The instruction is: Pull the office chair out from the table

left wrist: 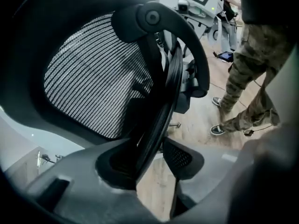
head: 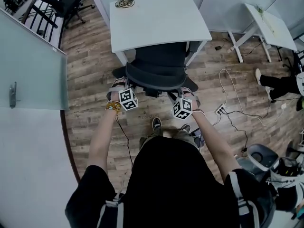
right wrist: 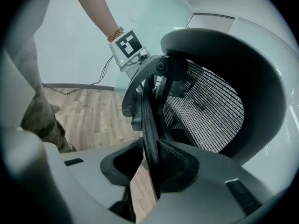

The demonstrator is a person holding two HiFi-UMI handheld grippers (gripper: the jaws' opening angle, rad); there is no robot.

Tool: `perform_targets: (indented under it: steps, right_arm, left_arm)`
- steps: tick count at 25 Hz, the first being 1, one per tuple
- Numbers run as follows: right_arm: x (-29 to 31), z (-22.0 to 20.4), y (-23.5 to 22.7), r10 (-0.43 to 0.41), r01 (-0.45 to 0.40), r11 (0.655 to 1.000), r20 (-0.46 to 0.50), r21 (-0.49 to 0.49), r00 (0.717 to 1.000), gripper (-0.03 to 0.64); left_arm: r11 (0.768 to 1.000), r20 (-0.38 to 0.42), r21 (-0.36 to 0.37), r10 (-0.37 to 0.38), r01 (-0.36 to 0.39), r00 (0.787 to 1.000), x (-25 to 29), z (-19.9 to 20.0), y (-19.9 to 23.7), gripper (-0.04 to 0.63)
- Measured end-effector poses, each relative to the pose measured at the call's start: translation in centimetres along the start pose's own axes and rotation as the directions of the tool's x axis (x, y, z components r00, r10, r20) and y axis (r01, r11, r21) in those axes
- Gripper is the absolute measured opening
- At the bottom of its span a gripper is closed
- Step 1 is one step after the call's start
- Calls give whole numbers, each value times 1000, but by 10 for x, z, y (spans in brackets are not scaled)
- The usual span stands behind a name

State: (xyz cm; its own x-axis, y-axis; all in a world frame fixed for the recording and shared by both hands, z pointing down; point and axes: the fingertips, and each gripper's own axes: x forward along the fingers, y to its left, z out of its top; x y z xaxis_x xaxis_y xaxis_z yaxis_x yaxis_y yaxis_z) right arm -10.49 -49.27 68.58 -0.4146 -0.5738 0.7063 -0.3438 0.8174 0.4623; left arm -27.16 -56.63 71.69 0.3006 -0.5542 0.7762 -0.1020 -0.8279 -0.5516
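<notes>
The black mesh office chair (head: pixel 159 63) stands pushed under the white table (head: pixel 156 18), its backrest toward me. Both grippers are at the backrest's top rim. My left gripper (head: pixel 124 85) is at the left end of the rim. In the left gripper view the rim (left wrist: pixel 156 125) runs between the jaws of the left gripper (left wrist: pixel 149 164), against the left pad, with a gap to the right pad (left wrist: pixel 184 160). At the right end of the rim, my right gripper (head: pixel 183 94) has both pads touching the rim (right wrist: pixel 149 139). The right gripper (right wrist: pixel 152 169) shows this closely.
A coiled cable (head: pixel 125 2) lies on the table's far corner. Cables and a power strip (head: pixel 221 110) trail over the wood floor at the right. A second white table (head: pixel 268 25), a glass partition (head: pixel 28 65), another chair (head: pixel 64 4) and someone's leg (head: pixel 273 82) surround the spot.
</notes>
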Motion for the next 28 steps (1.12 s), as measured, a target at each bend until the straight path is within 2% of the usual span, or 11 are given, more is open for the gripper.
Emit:
perform_targets:
  steps: [6,11,16,28]
  right_arm:
    - [-8,-19,-5,18,-18,1000,-5,-8,1000,98]
    - [-15,-52,-22,24,-25,999,-44,-27,999,121]
    - [-27,-82,-31,50,-53,997,-59,-57,997,126]
    - [-53,-136,-57,95,-99,983,-35,-152,995,124]
  left_arm:
    - [1000,-11,-11,-20,20,1000,1,18,-11,178]
    - [999,-22,-18,-34,33,999,5,51,-23,169]
    - [1000,-48,-18,-15,14,999,8,78,-40,156]
    - [995,-109,-100,9,-20,994,17,139,-61,152]
